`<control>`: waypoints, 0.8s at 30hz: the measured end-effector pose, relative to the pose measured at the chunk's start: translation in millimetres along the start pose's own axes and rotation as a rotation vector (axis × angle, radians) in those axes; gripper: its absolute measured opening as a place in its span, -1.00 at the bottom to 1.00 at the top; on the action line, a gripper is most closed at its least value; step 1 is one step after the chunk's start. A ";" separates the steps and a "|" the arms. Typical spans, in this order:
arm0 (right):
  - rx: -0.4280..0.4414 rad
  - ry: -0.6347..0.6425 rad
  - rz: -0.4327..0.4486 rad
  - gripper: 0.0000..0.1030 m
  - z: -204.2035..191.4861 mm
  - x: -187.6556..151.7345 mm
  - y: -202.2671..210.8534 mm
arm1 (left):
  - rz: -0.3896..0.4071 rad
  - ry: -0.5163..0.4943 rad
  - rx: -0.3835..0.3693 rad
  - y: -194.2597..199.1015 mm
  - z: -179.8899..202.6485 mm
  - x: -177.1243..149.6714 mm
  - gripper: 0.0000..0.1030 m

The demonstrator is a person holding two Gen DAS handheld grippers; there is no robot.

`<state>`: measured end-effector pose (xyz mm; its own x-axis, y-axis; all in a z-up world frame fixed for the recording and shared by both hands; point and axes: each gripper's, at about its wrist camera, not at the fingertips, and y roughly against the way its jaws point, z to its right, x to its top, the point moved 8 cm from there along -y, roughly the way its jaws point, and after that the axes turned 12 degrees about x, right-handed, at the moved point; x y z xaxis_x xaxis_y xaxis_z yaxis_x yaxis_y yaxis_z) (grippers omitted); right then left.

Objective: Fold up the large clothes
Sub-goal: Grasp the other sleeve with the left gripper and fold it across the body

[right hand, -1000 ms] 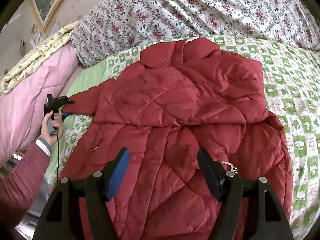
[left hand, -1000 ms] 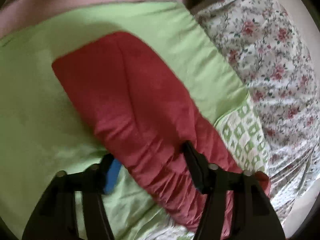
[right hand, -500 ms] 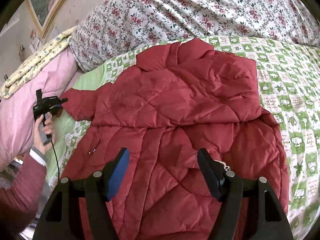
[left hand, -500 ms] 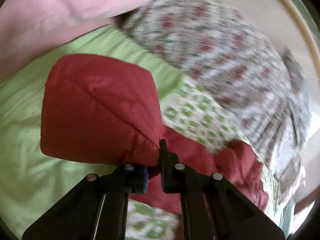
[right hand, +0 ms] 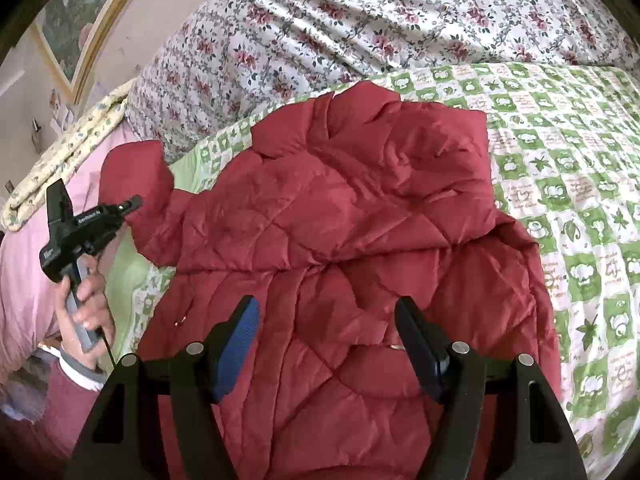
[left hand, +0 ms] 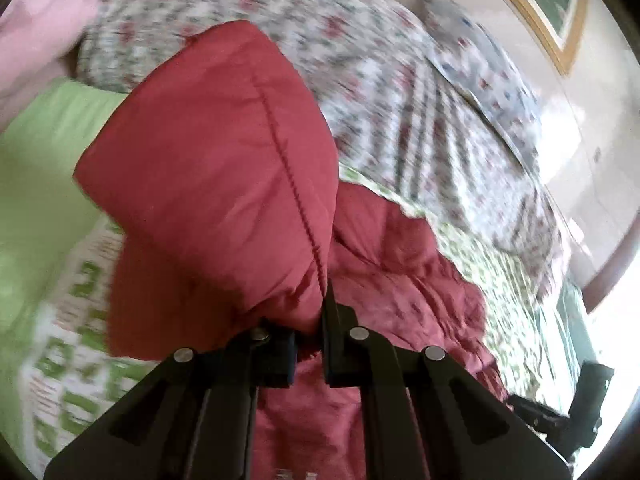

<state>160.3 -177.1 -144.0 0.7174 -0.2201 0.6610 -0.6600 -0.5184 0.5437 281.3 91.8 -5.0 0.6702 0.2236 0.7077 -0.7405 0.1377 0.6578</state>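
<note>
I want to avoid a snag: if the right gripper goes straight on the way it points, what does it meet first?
Most likely the red quilted jacket; the open right gripper points down at it, depth unclear.

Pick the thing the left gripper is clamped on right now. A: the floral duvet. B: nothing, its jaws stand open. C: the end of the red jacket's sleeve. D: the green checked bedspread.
C: the left gripper has its jaws shut on the cuff end of the red jacket's sleeve, lifted clear of the green checked bedspread.

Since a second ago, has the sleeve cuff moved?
Yes. The sleeve cuff, clamped in the left gripper, rose off the green sheet toward the floral pillow.
</note>
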 end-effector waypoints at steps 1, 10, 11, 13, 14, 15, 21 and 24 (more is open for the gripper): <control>0.003 -0.005 0.004 0.40 1.9 1.0 0.8 | -0.009 -0.019 -0.001 -2.8 11.5 -3.7 -0.87; 0.028 -0.083 0.049 0.40 29.4 13.7 11.9 | -0.036 -0.193 -0.076 -20.0 104.9 -37.4 -0.87; 0.031 -0.090 0.054 0.40 32.1 14.9 13.0 | -0.043 -0.204 -0.084 -23.5 114.4 -41.6 -0.87; 0.042 -0.114 0.068 0.40 40.0 18.9 15.6 | -0.062 -0.220 -0.100 -30.8 131.5 -50.3 -0.87; 0.047 -0.123 0.073 0.40 42.8 20.5 16.3 | -0.070 -0.230 -0.103 -35.2 139.9 -54.7 -0.87; 0.055 -0.135 0.079 0.42 46.4 23.3 17.0 | -0.075 -0.236 -0.107 -37.7 145.3 -59.0 -0.87; 0.085 -0.185 0.110 0.43 62.9 35.8 17.8 | -0.126 -0.268 -0.127 -62.0 175.1 -86.0 -0.87; 0.094 -0.206 0.116 0.43 68.9 40.1 14.5 | -0.153 -0.284 -0.129 -71.6 183.7 -98.4 -0.87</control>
<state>194.9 -250.3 -145.2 0.6749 -0.4413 0.5914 -0.7236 -0.5526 0.4135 277.6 -117.3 -74.4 0.7478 -0.0838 0.6586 -0.6183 0.2736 0.7368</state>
